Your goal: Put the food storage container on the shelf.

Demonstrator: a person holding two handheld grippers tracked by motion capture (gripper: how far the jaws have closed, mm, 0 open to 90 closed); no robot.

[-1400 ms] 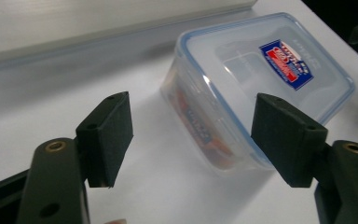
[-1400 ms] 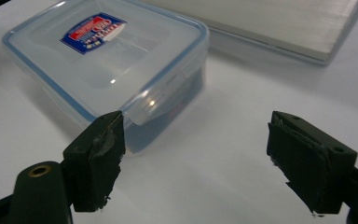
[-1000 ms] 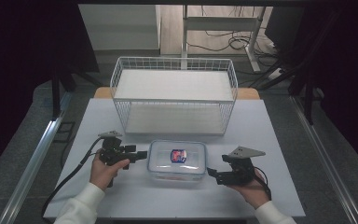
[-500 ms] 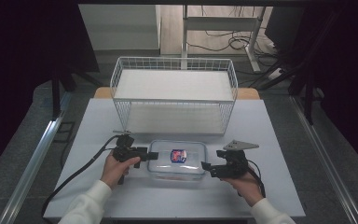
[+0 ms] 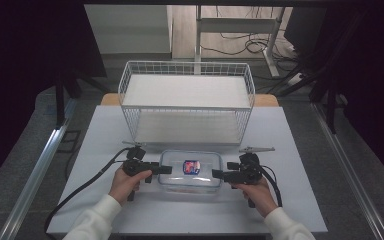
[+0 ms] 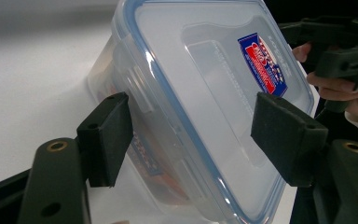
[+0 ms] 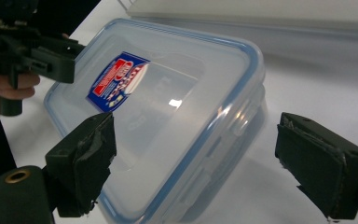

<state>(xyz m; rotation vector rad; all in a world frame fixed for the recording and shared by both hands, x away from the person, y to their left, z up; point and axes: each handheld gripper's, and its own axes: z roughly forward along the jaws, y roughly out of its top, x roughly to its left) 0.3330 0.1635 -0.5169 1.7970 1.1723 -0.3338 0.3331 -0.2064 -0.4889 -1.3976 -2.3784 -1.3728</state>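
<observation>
While my left gripper (image 5: 166,170) and right gripper (image 5: 217,174) straddle opposite ends of the lidded plastic box (image 5: 190,169) on the table (image 5: 300,200) before the wire basket (image 5: 187,102), jaws open, gripping nothing, I should close both evenly on the end walls.

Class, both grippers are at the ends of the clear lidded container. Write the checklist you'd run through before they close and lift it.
1. Left gripper jaws open, straddling the container end: ok.
2. Right gripper jaws open around the opposite end: ok.
3. Pads pressing on the container: not ok, gaps remain.
4. Lid seated all round: ok on the edges shown.
5. Lid clips latched: cannot tell.
6. Wire basket behind stands apart from the container: ok.
</observation>
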